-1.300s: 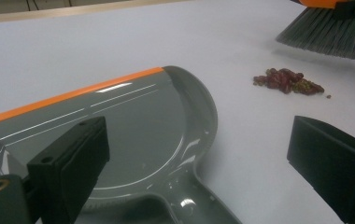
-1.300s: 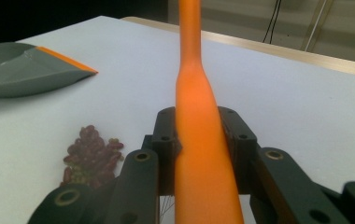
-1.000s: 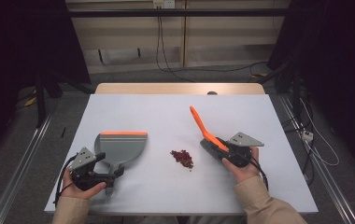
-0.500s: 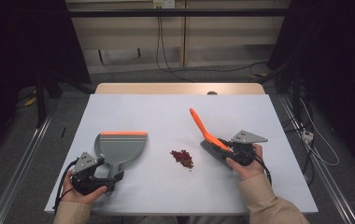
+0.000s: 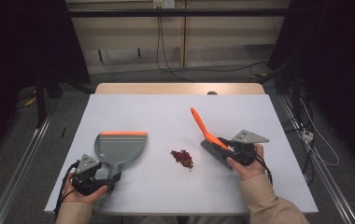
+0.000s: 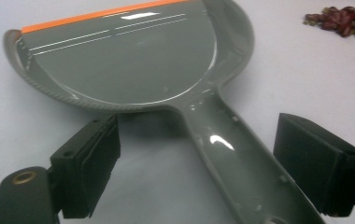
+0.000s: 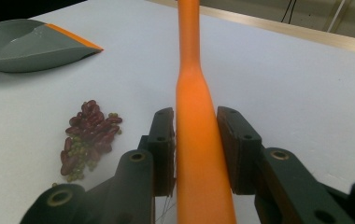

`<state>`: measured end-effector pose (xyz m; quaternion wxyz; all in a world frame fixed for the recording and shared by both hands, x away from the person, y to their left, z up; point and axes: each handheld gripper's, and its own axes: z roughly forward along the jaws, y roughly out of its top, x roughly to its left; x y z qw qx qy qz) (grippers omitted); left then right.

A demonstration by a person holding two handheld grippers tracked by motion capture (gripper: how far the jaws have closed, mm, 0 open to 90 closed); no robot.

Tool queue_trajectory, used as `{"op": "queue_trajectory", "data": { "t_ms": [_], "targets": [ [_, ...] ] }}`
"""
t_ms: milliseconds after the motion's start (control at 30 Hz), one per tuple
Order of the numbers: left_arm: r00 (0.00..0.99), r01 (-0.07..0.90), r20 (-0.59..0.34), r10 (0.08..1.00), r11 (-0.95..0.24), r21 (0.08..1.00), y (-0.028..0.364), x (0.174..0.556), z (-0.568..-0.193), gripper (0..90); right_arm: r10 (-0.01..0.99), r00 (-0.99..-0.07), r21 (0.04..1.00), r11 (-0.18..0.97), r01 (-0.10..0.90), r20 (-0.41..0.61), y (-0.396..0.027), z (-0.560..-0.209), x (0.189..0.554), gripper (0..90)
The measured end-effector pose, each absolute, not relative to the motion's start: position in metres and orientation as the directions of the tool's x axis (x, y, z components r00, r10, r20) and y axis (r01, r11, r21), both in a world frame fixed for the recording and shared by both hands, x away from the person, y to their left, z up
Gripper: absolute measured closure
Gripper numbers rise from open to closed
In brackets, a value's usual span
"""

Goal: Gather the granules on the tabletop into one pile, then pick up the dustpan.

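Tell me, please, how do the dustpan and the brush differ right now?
The grey dustpan lies flat on the table; the brush is tilted, orange handle up. The left claw straddles the dustpan's handle without pressing; the right claw clamps the brush. Both have orange parts.

Grey dustpan [image 5: 119, 147] flat; orange brush [image 5: 207, 135] tilted.

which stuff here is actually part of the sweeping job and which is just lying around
In the job:
- dustpan, handle between the left gripper jaws, which have just been closing, pads not touching
- brush, clamped by the right gripper
- pile of beans

Lying about:
- cables on the floor behind the table
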<state>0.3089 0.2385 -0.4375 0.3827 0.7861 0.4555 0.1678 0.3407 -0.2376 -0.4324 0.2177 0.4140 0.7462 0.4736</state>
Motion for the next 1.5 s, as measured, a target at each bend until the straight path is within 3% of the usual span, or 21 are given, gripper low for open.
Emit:
{"op": "queue_trajectory", "data": {
  "t_ms": [400,933,1033,1500],
  "targets": [
    [0.538,0.591,-0.064,0.841,-0.322,0.740,0.246,0.312,-0.434,21.5,0.824,-0.564,0.887,0.220,0.405,0.053,-0.235,-0.433,0.340,68.7],
    [0.510,0.673,-0.078,0.857,-0.341,0.656,0.233,0.334,-0.434,47.9,0.828,-0.560,0.887,0.231,0.401,0.038,-0.230,-0.432,0.340,69.3],
    [0.501,0.684,-0.070,0.863,-0.345,0.643,0.233,0.337,-0.434,61.9,0.829,-0.558,0.887,0.231,0.399,0.035,-0.231,-0.432,0.340,69.3],
    [0.568,0.627,-0.079,0.819,-0.369,0.686,0.248,0.337,-0.425,63.1,0.829,-0.559,0.888,0.241,0.392,0.021,-0.229,-0.431,0.339,66.2]
  ]
}}
